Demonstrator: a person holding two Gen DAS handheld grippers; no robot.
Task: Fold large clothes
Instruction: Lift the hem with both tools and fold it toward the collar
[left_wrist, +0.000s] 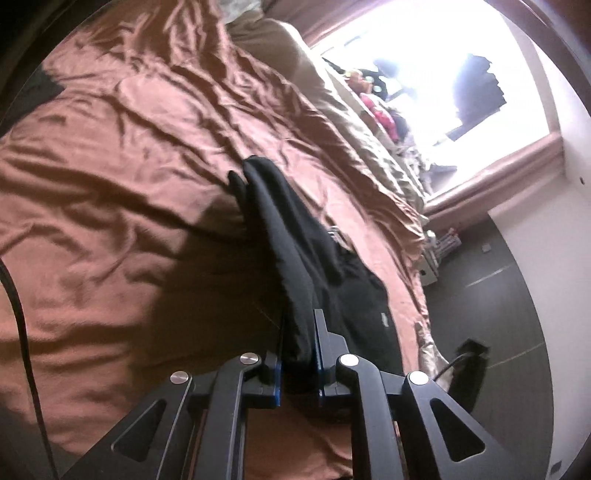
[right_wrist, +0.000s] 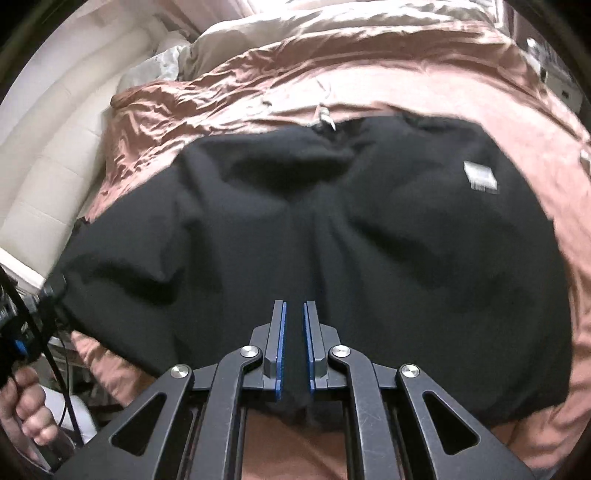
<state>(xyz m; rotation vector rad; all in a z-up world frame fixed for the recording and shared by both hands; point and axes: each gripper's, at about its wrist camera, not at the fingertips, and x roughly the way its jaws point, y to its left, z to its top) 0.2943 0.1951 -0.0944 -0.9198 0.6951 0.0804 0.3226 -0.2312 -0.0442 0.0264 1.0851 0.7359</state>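
The left claw (left_wrist: 299, 354) is clamped on a bunched edge of the black garment (left_wrist: 295, 236), lifted off the pink-brown bed (left_wrist: 110, 184). The right claw (right_wrist: 294, 347) pinches another edge, and the garment (right_wrist: 295, 221) spreads wide toward the far side. Folding looks barely begun: no neat fold shows yet.

Bed (right_wrist: 369, 66) (rumpled pink sheet) carries a black garment (right_wrist: 295, 221)
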